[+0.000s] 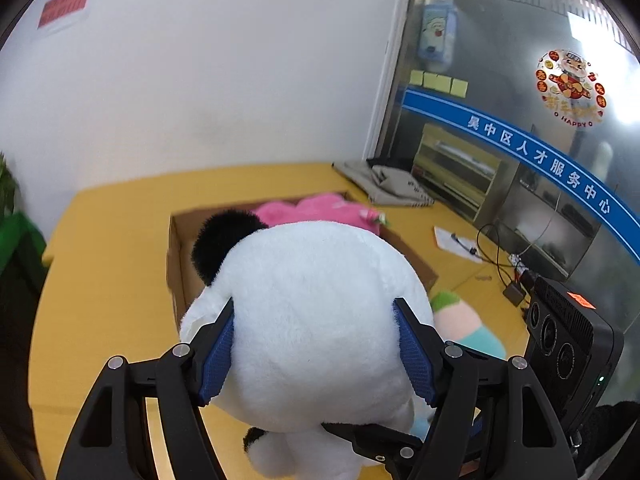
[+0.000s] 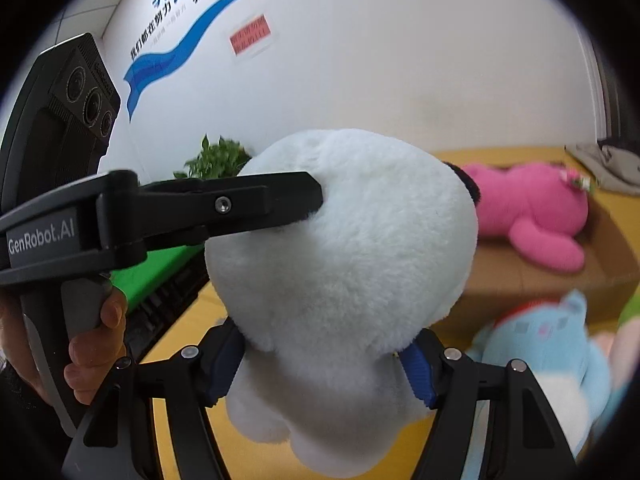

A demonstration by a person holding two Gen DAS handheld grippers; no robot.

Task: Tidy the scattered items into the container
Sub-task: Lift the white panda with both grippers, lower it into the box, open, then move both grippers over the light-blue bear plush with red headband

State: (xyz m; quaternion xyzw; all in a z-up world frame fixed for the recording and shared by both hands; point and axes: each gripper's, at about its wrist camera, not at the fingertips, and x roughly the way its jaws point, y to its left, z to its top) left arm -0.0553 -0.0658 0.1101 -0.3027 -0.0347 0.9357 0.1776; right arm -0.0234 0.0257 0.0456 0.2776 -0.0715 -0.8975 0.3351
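A big white plush toy (image 1: 316,320) with a black ear is held in the air by both grippers. My left gripper (image 1: 314,320) is shut on its round head, blue pads pressed into the fur. My right gripper (image 2: 326,354) is shut on its lower body (image 2: 340,264); the left gripper's finger (image 2: 280,200) shows clamped on the head from the left. Beyond the toy stands an open cardboard box (image 1: 180,264) on the yellow table, with a pink plush toy (image 1: 320,208) lying inside; it also shows in the right wrist view (image 2: 532,212).
A pink, green and teal plush (image 1: 464,324) lies right of the box. A light blue plush (image 2: 540,352) lies near the box front. Grey cloth (image 1: 392,184), paper and cables (image 1: 496,256) sit at the table's far right. A green plant (image 2: 216,160) stands at left.
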